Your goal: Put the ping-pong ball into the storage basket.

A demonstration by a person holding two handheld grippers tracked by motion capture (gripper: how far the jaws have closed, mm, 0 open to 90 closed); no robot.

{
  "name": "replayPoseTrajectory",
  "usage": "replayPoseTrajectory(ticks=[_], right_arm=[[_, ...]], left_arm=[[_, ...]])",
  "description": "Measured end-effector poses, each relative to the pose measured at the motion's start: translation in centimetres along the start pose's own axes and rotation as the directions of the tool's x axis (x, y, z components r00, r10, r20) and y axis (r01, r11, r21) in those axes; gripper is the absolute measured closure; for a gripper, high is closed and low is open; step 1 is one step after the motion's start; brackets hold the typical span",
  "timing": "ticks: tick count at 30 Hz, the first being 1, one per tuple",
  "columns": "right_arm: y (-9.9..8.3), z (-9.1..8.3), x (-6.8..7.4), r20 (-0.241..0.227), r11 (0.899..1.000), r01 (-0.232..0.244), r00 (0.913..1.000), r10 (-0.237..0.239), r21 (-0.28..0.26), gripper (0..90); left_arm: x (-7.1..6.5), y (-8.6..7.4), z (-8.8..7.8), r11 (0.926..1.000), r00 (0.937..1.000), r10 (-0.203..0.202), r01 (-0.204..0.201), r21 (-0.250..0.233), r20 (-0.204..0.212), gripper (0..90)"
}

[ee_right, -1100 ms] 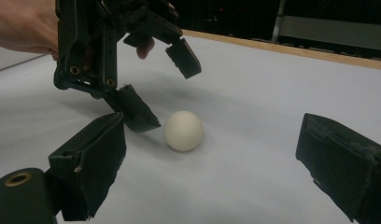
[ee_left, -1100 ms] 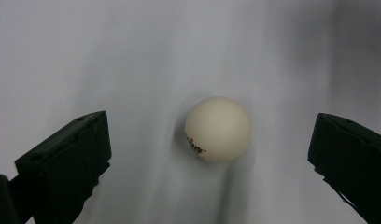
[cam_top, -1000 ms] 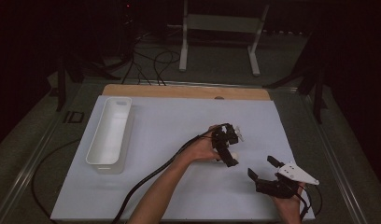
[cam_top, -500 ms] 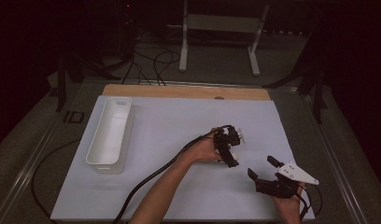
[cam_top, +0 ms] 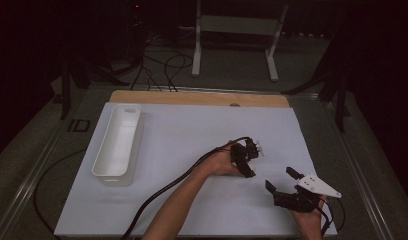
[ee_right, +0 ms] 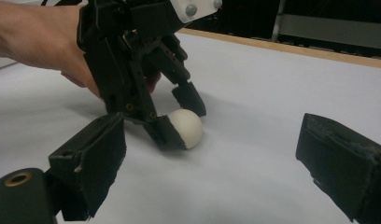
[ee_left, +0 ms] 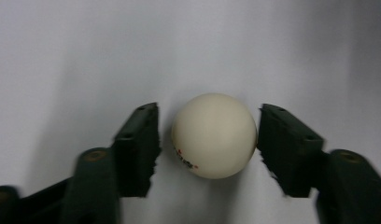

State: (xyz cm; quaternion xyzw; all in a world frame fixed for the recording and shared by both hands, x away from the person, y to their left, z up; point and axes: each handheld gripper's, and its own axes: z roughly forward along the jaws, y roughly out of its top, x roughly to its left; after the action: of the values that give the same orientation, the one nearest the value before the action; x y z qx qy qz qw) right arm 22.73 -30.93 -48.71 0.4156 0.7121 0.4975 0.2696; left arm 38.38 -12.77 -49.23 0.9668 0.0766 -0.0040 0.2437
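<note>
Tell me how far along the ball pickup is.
Done: the left hand-held gripper straddles the white ball. In hand: its jaws have just been closing, small gaps showing. Left: grip and lift, perhaps toward the white tray. The right hand-held gripper rests open.

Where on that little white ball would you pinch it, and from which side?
Across its widest middle, coming down from above. The white ball is round and smooth, so pads set higher or lower would likely slip off. The left gripper already straddles it that way on the white sheet; its jaws have just been closing, one pad looks just short.
</note>
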Motion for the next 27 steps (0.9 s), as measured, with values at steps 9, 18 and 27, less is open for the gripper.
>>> replayPoseTrajectory(ticks=[9, 18, 27], right_arm=[[0.0, 0.0, 0.0, 0.000, 1.000, 0.001, 1.0000, -0.001, 0.000, 8.0], [0.0, 0.0, 0.1, 0.000, 1.000, 0.001, 1.0000, -0.001, 0.001, 8.0], [0.0, 0.1, 0.1, -0.004, 1.000, 0.003, 1.0000, -0.003, 0.004, 8.0]], left_arm=[[-0.1, -0.2, -0.3, 0.9997, 1.0000, 0.003, -0.003, 0.024, -0.008, 50.9], [0.1, -0.5, -1.4, 0.9993, 0.9986, -0.009, 0.011, 0.036, -0.052, 51.0], [0.2, -0.6, -2.1, 0.9987, 0.9969, -0.022, 0.025, 0.045, -0.076, 50.9]])
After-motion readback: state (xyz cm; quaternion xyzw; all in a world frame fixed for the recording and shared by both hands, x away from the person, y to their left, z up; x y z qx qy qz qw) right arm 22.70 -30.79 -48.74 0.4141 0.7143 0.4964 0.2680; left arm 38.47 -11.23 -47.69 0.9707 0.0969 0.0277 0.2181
